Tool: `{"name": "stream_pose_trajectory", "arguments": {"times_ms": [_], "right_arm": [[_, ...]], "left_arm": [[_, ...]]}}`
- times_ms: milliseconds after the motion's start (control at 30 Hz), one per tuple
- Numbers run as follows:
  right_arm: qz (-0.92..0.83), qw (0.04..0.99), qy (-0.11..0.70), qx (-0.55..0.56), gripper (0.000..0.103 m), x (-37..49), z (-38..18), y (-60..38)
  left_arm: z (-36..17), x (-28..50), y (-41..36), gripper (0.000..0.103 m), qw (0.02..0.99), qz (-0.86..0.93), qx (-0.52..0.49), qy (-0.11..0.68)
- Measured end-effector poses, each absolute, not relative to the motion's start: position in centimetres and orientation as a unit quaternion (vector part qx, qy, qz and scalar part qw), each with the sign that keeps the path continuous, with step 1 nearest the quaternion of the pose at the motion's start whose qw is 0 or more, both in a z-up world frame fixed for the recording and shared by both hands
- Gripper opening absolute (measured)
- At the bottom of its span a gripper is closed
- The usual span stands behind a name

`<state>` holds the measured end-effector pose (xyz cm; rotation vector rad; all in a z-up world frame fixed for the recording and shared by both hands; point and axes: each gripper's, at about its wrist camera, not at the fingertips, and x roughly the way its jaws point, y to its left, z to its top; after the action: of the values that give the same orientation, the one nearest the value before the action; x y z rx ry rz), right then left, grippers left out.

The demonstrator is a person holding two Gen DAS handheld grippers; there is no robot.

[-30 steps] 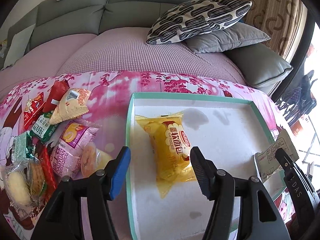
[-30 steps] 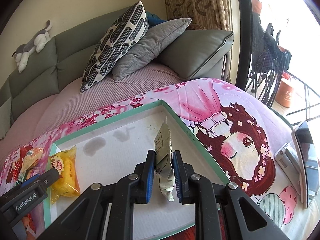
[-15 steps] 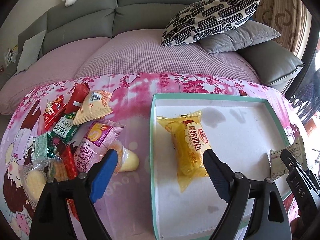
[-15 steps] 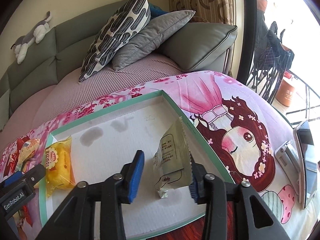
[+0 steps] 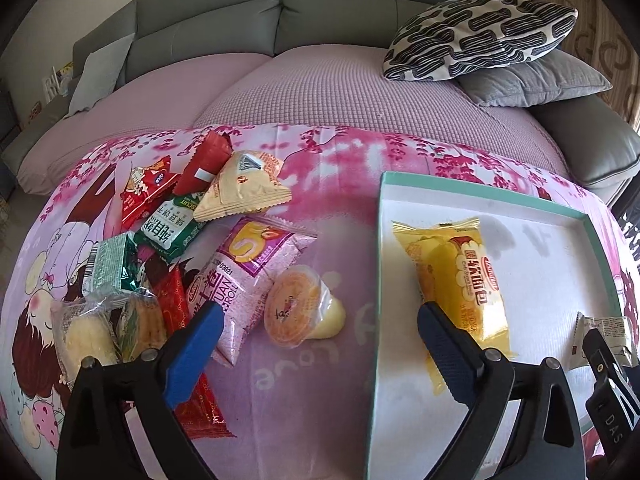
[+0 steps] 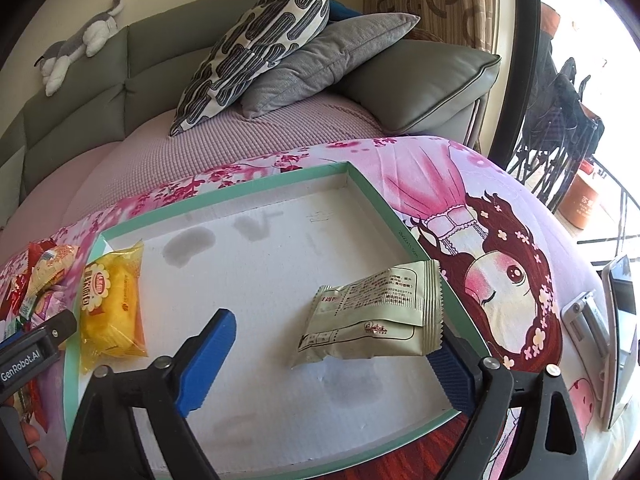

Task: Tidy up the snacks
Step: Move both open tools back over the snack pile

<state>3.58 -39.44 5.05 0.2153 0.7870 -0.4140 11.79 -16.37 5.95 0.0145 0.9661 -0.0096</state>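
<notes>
The right tongs (image 6: 328, 356) hover low over the near right part of the tray (image 6: 372, 196), jaws wide apart and holding nothing; the pale green packet (image 6: 372, 316) lies flat on the tray floor between them, its right edge at the right jaw and the tray wall. The left tongs (image 5: 316, 344) also stand wide apart and empty, straddling the tray's left rim: one jaw over the pink snack packet (image 5: 244, 280), the other by the yellow bread packet (image 5: 460, 280) inside the tray. A jelly cup (image 5: 296, 308) sits between them on the bench (image 5: 332, 208). Farther left, more snacks (image 5: 180, 208) lie heaped. Beyond stands a sofa (image 5: 320, 80).
</notes>
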Motion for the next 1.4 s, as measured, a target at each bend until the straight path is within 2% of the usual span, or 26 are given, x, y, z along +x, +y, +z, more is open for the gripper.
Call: {"name": "stream_pose_trajectory", "arguments": {"times_ms": [500, 933, 1200, 1400], "right_arm": [[-0.184, 0.905, 0.376, 0.076, 0.103, 3.0, 6.5, -37.1], [-0.142, 0.906, 0.395, 0.056, 0.103, 2.9, 7.4, -33.2], [-0.107, 0.907, 0.404, 0.048, 0.103, 3.6, 6.9, -30.1], [-0.069, 0.909, 0.409, 0.038, 0.103, 4.1, 6.6, -26.8]], "left_arm": [[5.5, 11.1, -13.7, 0.098, 0.884, 0.012, -0.023, 0.468], [9.2, 8.7, -11.6, 0.098, 0.902, -0.002, -0.031, 0.43], [10.1, 7.6, -6.2, 0.098, 0.906, 0.069, -0.017, 0.417], [9.4, 6.7, -0.1, 0.098, 0.892, 0.137, -0.051, 0.427]]}}
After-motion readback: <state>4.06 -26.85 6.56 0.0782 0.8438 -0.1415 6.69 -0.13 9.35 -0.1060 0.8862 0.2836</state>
